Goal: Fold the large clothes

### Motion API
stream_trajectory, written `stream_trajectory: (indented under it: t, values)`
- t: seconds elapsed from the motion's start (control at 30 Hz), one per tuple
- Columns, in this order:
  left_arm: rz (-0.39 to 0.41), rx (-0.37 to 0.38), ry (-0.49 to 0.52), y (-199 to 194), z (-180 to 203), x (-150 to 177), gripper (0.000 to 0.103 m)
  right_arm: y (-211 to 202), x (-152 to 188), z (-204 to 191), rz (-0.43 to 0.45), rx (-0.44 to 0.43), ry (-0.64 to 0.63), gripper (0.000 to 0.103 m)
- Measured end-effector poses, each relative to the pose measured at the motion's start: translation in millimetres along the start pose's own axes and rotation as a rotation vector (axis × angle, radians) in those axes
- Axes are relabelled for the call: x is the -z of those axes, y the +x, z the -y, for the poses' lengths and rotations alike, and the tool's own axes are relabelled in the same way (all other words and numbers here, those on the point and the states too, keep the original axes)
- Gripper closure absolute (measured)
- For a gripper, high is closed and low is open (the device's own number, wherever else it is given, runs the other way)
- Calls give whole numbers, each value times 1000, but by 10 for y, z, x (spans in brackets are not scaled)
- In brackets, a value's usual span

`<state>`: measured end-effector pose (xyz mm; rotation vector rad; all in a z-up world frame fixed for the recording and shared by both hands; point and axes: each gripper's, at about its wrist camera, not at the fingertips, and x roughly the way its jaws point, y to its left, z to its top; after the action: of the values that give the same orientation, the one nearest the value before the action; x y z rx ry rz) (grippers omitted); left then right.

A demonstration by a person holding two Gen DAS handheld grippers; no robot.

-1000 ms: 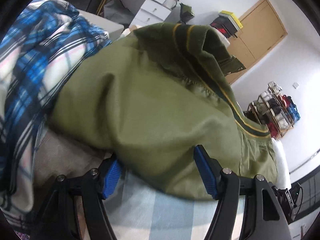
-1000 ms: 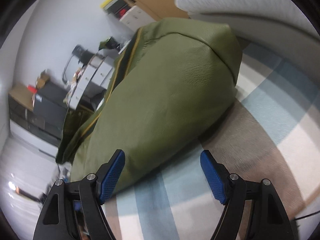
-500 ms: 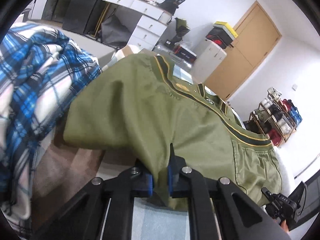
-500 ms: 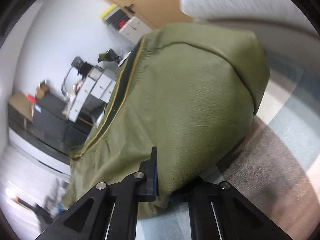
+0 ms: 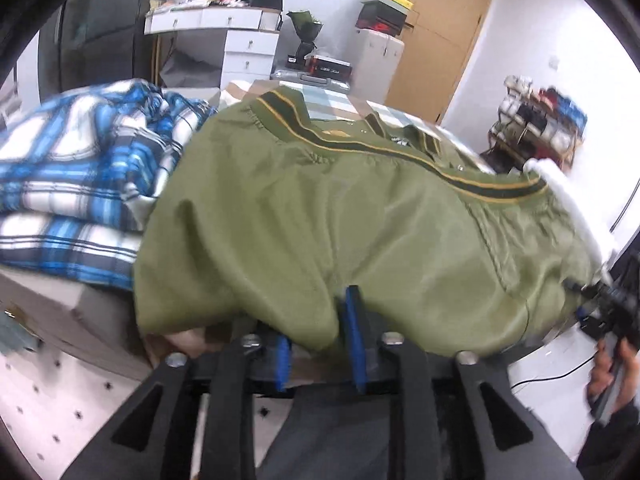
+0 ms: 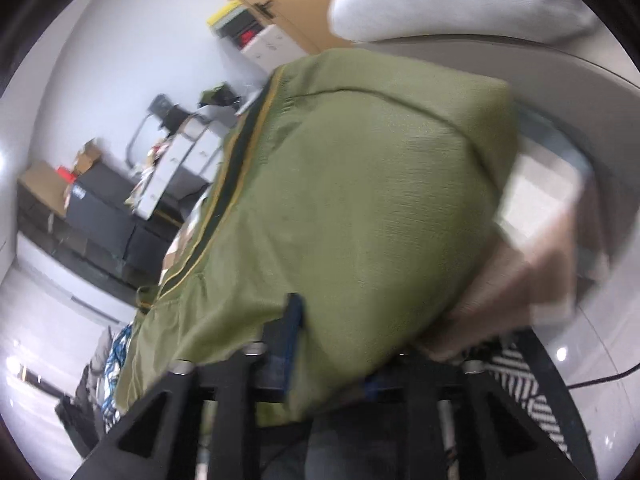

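1. Jacket (image 5: 360, 224), olive green with a dark ribbed hem striped in yellow, is the garment being folded; it lies across the checked bed cover (image 5: 328, 102), with its near edge raised off the bed by both grippers.

2. Left gripper (image 5: 320, 336) is clamped on a fold of the jacket's near edge: green fabric bulges between its blue pads (image 5: 354, 320), which stand a little apart only because of the cloth bunched between them.

3. Right gripper (image 6: 332, 356) grips another part of the same edge. One blue pad (image 6: 294, 320) shows against the cloth, the other is hidden under the drape, yet the fabric hangs from between the fingers, so I judge it clamped too.

4. Holding 2 well-separated points on 1 edge keeps that edge taut and straight, probably so it can be carried over as a clean fold rather than a crumple.

5. Blue plaid bedding (image 5: 80, 168) sits heaped just beside the jacket on the left, touching it; a white pillow (image 6: 440, 0) lies beyond it in the right view. Both limit where the fold can land.

6. Motion blur softens both views, so finer details of the grip are hard to read.
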<state>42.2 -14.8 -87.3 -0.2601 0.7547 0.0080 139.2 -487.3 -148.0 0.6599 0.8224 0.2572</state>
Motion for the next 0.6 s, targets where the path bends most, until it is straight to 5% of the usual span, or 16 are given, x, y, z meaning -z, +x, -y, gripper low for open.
stream_trajectory:
  t: [0.13,0.3,0.47,0.6]
  values:
    - [-6,-44,50,-20,63,-17,68,-149,-72,-47,30,18,-45,36]
    - [-11,-51,54,10,126,-50,46,-342,-63,-66,72,76,-89,26]
    - [10,-55,69,-85,150,57,39,-468,-49,-57,114,120,-94,26]
    - [60,-72,77,-203,137,85,23,-563,-29,-80,146,136,-130,26]
